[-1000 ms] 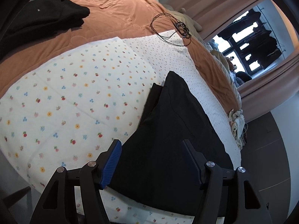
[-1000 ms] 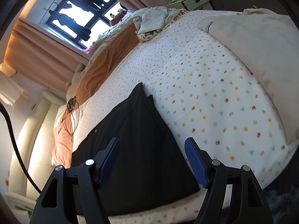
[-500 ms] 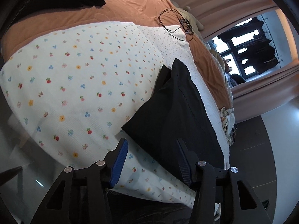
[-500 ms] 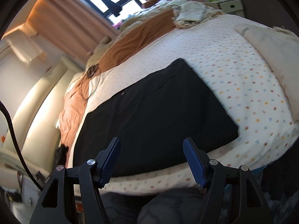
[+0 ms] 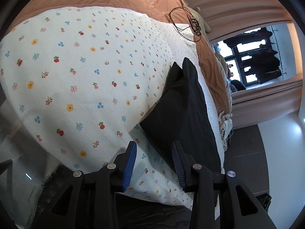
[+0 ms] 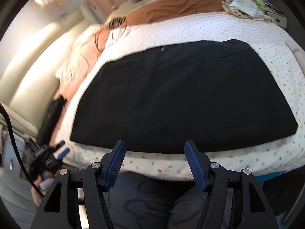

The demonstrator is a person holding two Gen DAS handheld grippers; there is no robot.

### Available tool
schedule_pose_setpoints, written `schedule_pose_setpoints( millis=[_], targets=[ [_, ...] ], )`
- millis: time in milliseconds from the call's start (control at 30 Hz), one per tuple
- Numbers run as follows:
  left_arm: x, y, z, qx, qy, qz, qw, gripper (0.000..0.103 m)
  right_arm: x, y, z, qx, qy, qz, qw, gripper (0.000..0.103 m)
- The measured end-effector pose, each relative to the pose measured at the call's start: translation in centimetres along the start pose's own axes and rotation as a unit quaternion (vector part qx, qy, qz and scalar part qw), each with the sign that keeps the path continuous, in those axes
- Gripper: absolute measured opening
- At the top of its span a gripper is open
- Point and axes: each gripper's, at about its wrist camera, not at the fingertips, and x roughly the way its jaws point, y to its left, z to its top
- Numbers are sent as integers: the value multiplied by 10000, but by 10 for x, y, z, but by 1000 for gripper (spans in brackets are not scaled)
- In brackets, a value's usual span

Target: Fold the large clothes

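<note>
While the left hand-held gripper point(image 5: 154, 159) is hanging over the near edge of the bed point(image 5: 80, 87) with its blue pads point(image 5: 130, 164) spread and nothing between them, it is pointing at the near corner of the black garment point(image 5: 183, 118), a likely place for the next grasp. In the right wrist view, the right hand-held gripper point(image 6: 155, 164) is likewise released, its pads point(image 6: 195, 167) apart and clear of cloth, sitting just off the bed's edge and facing the long near side of the garment point(image 6: 181, 99).

The garment is lying flat on the floral sheet point(image 6: 286, 76), already folded into a broad rectangle with a visible layered edge along its far side; the flat spread is probably giving both tools a free hem to pick up for another fold. Judging by that shape, the folding is partly done and a further fold across looks due.

Farther out, a brown blanket point(image 5: 144, 2) is covering the far part of the bed, with a coiled cable point(image 5: 185, 22) resting on it. A pale heap of cloth point(image 6: 240, 5) is sitting near the far right corner. No containers are showing clearly; a box-like thing point(image 6: 277, 18) beyond the bed is too small to read.
</note>
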Motion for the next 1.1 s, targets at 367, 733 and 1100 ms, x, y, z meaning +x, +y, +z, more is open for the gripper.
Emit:
schedule_pose_setpoints(
  millis=[367,733,1100],
  targets=[
    [25,-1,5,-61,162,-83,9998,35,73,31,6,-598,984,-764,9904,47],
    [39,-5,12,-107,113,-44,9999,35,117,21,30,-823,1308,-1131,9815,45],
    [63,-15,23,-182,11,43,9998,35,130,9,74,-656,1056,-1350,9830,43]
  ],
)
